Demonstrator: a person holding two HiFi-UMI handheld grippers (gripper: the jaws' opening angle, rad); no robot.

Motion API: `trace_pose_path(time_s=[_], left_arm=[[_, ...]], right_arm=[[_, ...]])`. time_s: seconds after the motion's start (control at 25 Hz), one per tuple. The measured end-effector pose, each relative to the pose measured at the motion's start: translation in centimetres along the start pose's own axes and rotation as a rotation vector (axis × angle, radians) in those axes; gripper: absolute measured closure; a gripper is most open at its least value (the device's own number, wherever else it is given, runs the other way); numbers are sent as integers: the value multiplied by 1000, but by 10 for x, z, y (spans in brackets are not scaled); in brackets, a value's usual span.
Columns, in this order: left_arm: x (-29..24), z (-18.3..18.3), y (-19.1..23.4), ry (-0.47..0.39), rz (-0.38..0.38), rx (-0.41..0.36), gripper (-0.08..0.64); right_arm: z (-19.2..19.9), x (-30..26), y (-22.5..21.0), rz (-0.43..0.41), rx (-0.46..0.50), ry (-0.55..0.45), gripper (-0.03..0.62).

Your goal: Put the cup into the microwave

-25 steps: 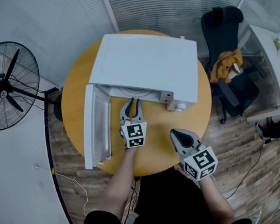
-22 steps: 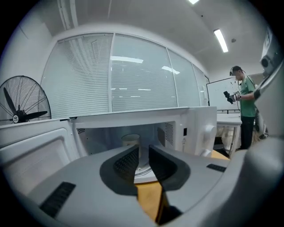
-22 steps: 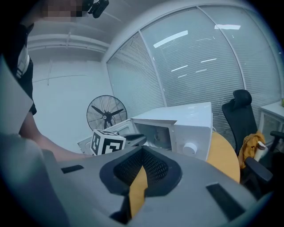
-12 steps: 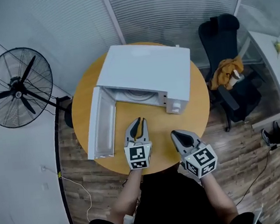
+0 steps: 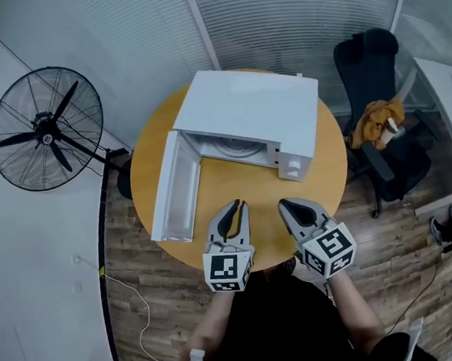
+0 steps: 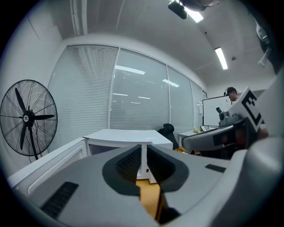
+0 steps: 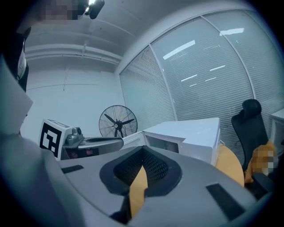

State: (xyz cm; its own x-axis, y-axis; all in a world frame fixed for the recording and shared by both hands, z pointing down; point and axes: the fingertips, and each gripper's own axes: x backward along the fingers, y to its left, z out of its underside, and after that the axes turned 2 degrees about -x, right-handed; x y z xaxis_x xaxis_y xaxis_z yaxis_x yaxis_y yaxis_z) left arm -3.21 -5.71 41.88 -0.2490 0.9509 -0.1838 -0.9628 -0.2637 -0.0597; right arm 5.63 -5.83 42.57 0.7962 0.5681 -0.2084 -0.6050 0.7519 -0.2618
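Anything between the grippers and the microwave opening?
Nothing visible. The microwave has its door swung open to the left, and only bare table lies between the left gripper, the right gripper and the opening. Neither gripper holds anything, and no cup shows in any view.

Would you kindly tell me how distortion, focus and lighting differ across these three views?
Head view: evenly lit, microwave sharp, blinds bowing slightly. Left gripper view: heavy fisheye, dark corners, ceiling lights glaring, near foreground soft. Right gripper view: same fisheye, bluish cast, fan clear.
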Motion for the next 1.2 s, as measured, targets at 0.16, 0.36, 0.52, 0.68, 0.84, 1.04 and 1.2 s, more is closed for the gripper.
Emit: trace_pose_path(time_s=[0.16,0.36,0.52,0.68,0.84,1.04,1.2], left_arm=[[14,-8,3,2,-1,34,540],[22,-14,10,-6,-3,55,559],[23,-20,17,-14,-5,69,563],[20,-20,20,-13,-4,76,562],[19,-18,21,-5,-3,77,563],[15,-17,20,2,-2,77,563],[14,-15,19,8,-1,76,563]], right_arm=[[-6,-4,7,-21,12,-9,583],[-9,-9,15,-42,26,-12,583],[-12,-14,19,-56,33,-15,583],[-14,-17,19,-57,46,-17,583],[-14,-17,22,-67,69,-15,583],[-14,-19,20,-67,78,-12,583],[-14,-20,21,-74,73,-12,583]])
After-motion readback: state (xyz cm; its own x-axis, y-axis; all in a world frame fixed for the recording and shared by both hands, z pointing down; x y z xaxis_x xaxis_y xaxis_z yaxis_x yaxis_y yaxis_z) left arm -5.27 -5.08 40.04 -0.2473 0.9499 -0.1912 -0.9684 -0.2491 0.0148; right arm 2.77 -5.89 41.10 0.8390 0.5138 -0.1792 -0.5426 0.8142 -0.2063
